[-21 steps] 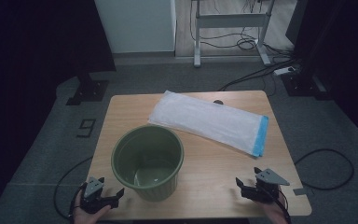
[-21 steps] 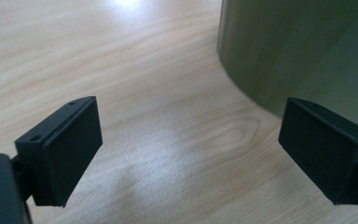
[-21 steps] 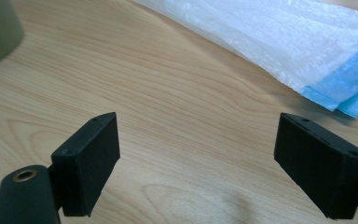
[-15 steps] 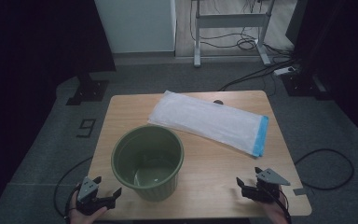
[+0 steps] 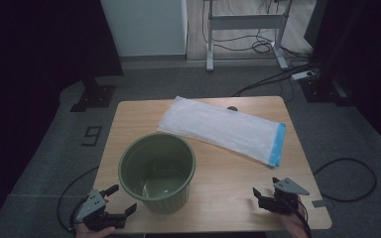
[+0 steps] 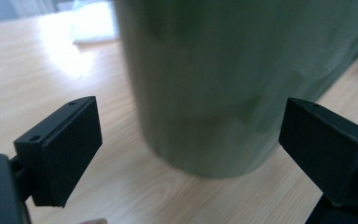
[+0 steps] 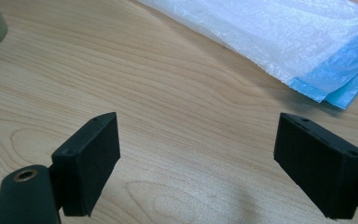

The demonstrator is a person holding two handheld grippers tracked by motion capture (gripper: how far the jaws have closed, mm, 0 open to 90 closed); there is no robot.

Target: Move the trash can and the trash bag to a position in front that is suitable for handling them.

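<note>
1. The table (image 5: 228, 168) is light wood, and a person holds a gripper in each hand at its near edge.
2. The bin (image 5: 158, 171) is green and stands upright on the near left part of the table, its mouth open to the high view.
3. The bag (image 5: 223, 130) is white plastic with a blue end; it lies flat on the far half of the table, beyond the bin and apart from it.
4. The left gripper (image 5: 118, 202) sits at the near left corner, just beside the bin's base. Its jaws stand wide apart with nothing between the pads.
5. In the left gripper view the bin (image 6: 242, 84) rises close ahead between the two jaws, and neither pad touches its wall.
6. The right gripper (image 5: 264, 192) sits at the near right corner, well apart from the bin. Its jaws are spread wide and grip nothing.
7. In the right gripper view bare wood lies between the jaws, and the bag (image 7: 279, 32) lies farther off, its blue end at the right.
</note>
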